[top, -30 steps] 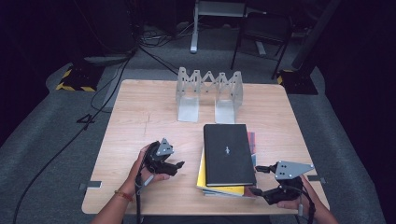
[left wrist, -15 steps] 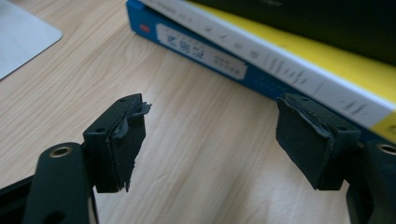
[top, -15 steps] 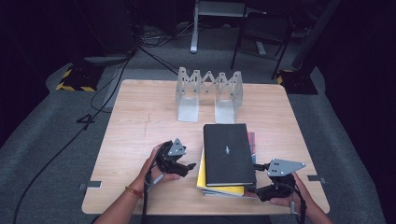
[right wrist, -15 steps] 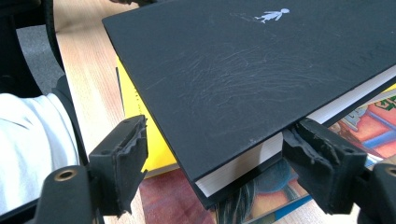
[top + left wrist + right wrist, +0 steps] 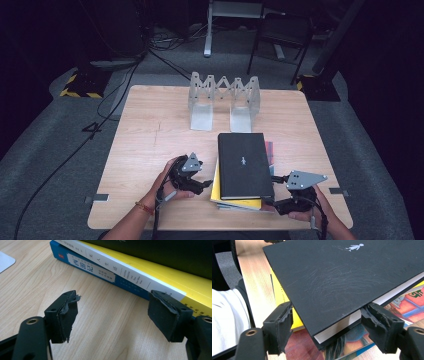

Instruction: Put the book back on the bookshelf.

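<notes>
A black book (image 5: pixel 243 165) with a small white figure on its cover tops a stack of books; under it lie a yellow book (image 5: pixel 235 202) and a blue one. My left gripper (image 5: pixel 205 185) is open just left of the stack. In the left gripper view it (image 5: pixel 113 300) faces the blue book's spine (image 5: pixel 92 267) and the yellow book (image 5: pixel 190 282), with bare wood between the jaws. My right gripper (image 5: pixel 276 192) is open at the stack's near right corner. In the right gripper view, the black book's corner (image 5: pixel 332 290) lies between that gripper's (image 5: pixel 327 310) jaws.
A folding metal book rack (image 5: pixel 223 100) stands at the back middle of the wooden table (image 5: pixel 150 130). A colourful illustrated book (image 5: pixel 412 302) sticks out under the black one on the right. Chairs and cables lie on the floor beyond the table.
My left gripper has moved right, up to the stack's left side. My right gripper has shifted left and forward onto the black book's near corner.
</notes>
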Available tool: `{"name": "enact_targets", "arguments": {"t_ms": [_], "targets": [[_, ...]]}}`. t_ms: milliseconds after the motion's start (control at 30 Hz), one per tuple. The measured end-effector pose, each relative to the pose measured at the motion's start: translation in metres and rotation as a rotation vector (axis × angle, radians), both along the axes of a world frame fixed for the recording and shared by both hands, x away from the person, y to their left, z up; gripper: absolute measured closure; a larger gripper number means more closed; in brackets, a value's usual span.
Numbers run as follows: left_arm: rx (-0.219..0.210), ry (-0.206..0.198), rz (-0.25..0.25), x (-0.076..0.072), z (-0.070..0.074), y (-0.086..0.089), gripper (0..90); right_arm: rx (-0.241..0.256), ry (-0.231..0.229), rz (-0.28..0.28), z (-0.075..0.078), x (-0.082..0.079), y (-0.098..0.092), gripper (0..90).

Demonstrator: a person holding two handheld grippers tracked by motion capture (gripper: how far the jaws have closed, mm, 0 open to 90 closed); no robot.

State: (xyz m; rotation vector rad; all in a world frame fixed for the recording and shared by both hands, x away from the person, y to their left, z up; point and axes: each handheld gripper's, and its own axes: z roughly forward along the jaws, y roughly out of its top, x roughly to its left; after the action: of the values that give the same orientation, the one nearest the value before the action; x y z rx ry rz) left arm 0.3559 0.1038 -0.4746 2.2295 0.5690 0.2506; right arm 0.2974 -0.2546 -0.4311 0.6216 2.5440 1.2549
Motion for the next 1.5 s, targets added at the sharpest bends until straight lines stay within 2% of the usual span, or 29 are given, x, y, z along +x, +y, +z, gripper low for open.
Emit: {"name": "enact_targets", "arguments": {"t_ms": [67,133,200,233,267,300,333,367,400,433,500,567,667,833,933,967,1033,1100,1167,1200,1233,1267,1300,1333,1400,1433,1500], "targets": [[-0.005,0.0,0.0,0.0,-0.001,0.0,24.4,-0.002,-0.002,0.0,0.0,0.0,0.0,26.2],[-0.02,0.019,0.0,0.001,-0.003,0.002,24.8,0.0,-0.001,-0.001,0.0,0.0,0.0,26.3],[-0.001,0.024,0.008,0.001,-0.007,0.0,25.1,0.0,-0.001,0.001,0.0,0.001,0.0,26.3],[0.013,0.043,-0.018,0.001,-0.009,-0.004,26.0,0.0,0.001,-0.001,0.0,0.001,0.0,26.3],[0.036,0.034,-0.037,-0.002,-0.011,-0.01,26.8,0.0,0.0,-0.002,0.0,0.001,0.0,26.2],[0.084,-0.007,-0.071,-0.008,-0.012,-0.019,31.1,-0.002,-0.001,-0.002,0.0,0.0,0.0,26.3],[0.1,-0.013,-0.087,-0.011,-0.013,-0.023,40.1,-0.004,-0.002,-0.004,0.0,0.0,0.001,26.3],[0.103,-0.003,-0.09,-0.012,-0.014,-0.026,45.0,-0.002,-0.001,-0.006,0.0,0.0,0.001,26.3],[0.087,0.018,-0.081,-0.01,-0.015,-0.024,44.0,-0.002,-0.001,-0.006,0.0,0.0,0.0,26.2],[0.07,0.041,-0.071,-0.007,-0.016,-0.021,38.2,-0.002,-0.001,-0.006,0.001,0.0,0.0,26.3],[0.032,0.045,-0.037,-0.004,-0.014,-0.012,25.5,0.004,-0.001,-0.009,0.001,0.0,-0.001,26.5],[0.006,0.033,-0.027,-0.005,-0.009,-0.003,25.6,0.002,-0.006,-0.006,0.001,0.0,-0.001,26.5],[0.007,0.02,-0.03,-0.007,-0.008,-0.001,25.9,0.014,-0.005,-0.006,0.002,0.0,-0.004,26.4],[-0.009,0.034,-0.044,-0.008,-0.008,0.002,26.9,0.014,-0.013,-0.008,0.003,-0.002,-0.004,26.4],[-0.064,0.041,-0.048,-0.01,-0.005,0.009,25.4,0.027,-0.012,-0.005,0.004,-0.002,-0.004,26.1],[-0.07,0.038,-0.052,-0.01,-0.003,0.011,25.4,0.027,-0.012,-0.005,0.004,-0.002,-0.004,26.1],[-0.062,0.04,-0.066,-0.011,-0.004,0.01,25.3,0.033,-0.007,-0.001,0.004,-0.001,-0.004,25.7],[-0.024,0.027,-0.061,-0.012,-0.007,0.005,25.8,0.019,-0.006,-0.006,0.003,-0.001,-0.003,25.8],[-0.008,0.044,-0.08,-0.011,-0.01,0.001,27.0,0.02,-0.008,-0.01,0.003,-0.001,-0.002,26.0],[0.011,0.035,-0.091,-0.012,-0.012,-0.004,27.0,0.016,-0.006,-0.011,0.003,-0.001,-0.002,26.0],[0.053,0.01,-0.11,-0.016,-0.013,-0.013,27.8,0.015,-0.007,-0.011,0.003,-0.001,-0.002,25.9],[0.078,0.004,-0.13,-0.018,-0.013,-0.019,34.8,0.011,-0.008,-0.012,0.003,-0.001,-0.001,25.9],[0.078,0.014,-0.135,-0.018,-0.014,-0.022,41.0,0.01,-0.007,-0.014,0.003,0.0,-0.001,25.7],[0.071,0.029,-0.138,-0.018,-0.015,-0.023,41.6,0.006,-0.009,-0.017,0.003,-0.001,-0.002,25.6],[0.045,0.044,-0.125,-0.016,-0.015,-0.017,34.9,0.005,-0.01,-0.019,0.003,-0.001,-0.003,26.3],[0.017,0.051,-0.109,-0.015,-0.014,-0.011,30.9,0.009,-0.003,-0.019,0.003,-0.001,-0.004,26.5],[-0.021,0.041,-0.082,-0.014,-0.009,0.0,30.3,0.011,-0.003,-0.012,0.002,-0.001,-0.006,26.5]]}}
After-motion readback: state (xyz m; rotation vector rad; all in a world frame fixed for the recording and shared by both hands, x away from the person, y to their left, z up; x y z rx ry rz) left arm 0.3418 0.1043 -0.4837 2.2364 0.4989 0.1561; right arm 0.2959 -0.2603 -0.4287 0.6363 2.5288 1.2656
